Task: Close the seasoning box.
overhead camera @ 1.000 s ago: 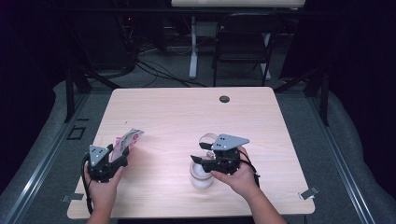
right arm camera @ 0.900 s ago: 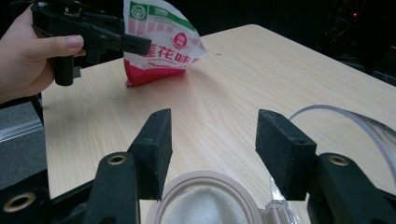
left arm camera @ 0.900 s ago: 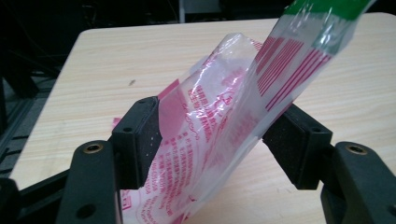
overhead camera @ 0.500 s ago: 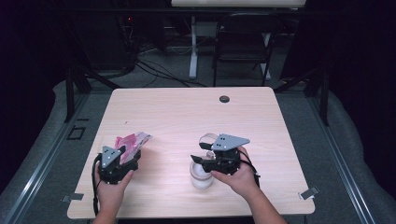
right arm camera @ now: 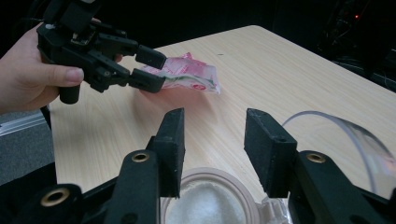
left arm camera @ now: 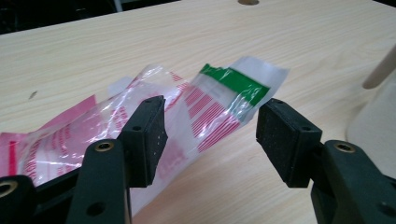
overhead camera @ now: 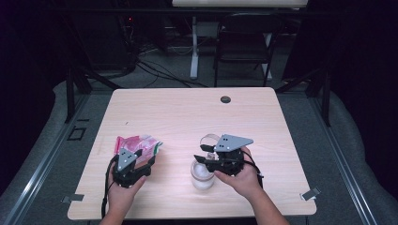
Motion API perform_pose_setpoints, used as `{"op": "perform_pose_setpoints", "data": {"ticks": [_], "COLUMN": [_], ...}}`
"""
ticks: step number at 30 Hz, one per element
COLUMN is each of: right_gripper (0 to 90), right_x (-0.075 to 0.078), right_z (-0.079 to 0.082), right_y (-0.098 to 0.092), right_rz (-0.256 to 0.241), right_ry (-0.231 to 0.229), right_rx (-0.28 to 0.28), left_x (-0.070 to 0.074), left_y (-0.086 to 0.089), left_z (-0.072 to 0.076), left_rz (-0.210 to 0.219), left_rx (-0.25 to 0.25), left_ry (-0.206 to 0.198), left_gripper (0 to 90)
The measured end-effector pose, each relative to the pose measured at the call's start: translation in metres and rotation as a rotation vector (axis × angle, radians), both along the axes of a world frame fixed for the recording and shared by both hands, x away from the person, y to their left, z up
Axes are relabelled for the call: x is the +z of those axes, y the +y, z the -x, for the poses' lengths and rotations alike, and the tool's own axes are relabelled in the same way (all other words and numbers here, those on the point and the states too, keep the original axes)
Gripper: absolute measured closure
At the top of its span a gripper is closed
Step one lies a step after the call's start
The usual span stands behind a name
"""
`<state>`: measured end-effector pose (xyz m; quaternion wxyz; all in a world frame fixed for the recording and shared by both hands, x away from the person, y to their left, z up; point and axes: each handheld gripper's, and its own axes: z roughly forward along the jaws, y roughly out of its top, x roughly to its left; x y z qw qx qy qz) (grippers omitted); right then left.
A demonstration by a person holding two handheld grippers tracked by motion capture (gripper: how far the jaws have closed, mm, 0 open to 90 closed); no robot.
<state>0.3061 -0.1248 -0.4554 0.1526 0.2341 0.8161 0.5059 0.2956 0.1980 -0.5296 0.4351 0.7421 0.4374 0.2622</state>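
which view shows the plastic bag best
The left gripper view: the plastic bag sits close between the open jaws, its red stripes and green strip clear. The high view shows it small beside the left gripper. The right gripper view shows it farther off on the table.

- Worktop (overhead camera: 187,117) lit evenly from above; surroundings nearly black.
- Soft shadows, faint.
- High view grainy, soft.
- Glare on bag (left arm camera: 210,107).
- Near tongs slightly blurred.

The pale wooden table (overhead camera: 187,112) carries a pink plastic bag (overhead camera: 137,143) and a white jar (overhead camera: 202,175).
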Motion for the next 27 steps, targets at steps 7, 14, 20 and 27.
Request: {"op": "perform_pose_setpoints", "data": {"ticks": [7, 14, 20, 27], "right_gripper": [68.3, 79.1, 89.3, 90.0], "right_x": [0.007, 0.014, 0.016, 0.015], "right_z": [-0.002, -0.002, -0.006, -0.012], "right_y": [-0.012, -0.025, -0.037, -0.051], "right_rz": [-0.019, -0.032, -0.051, -0.035], "right_ry": [-0.010, -0.025, -0.028, -0.010], "right_rx": [-0.040, -0.081, -0.135, -0.186], "left_x": [-0.001, -0.003, -0.006, -0.006], "left_y": [-0.010, -0.020, -0.027, -0.031], "left_z": [0.002, 0.004, 0.005, 0.007], "left_rz": [-0.005, -0.027, -0.047, -0.054], "left_rx": [-0.057, -0.090, -0.109, -0.125], "left_ry": [0.006, 0.014, 0.022, 0.020], "left_gripper": [43.7, 44.0, 44.0, 44.0]}}
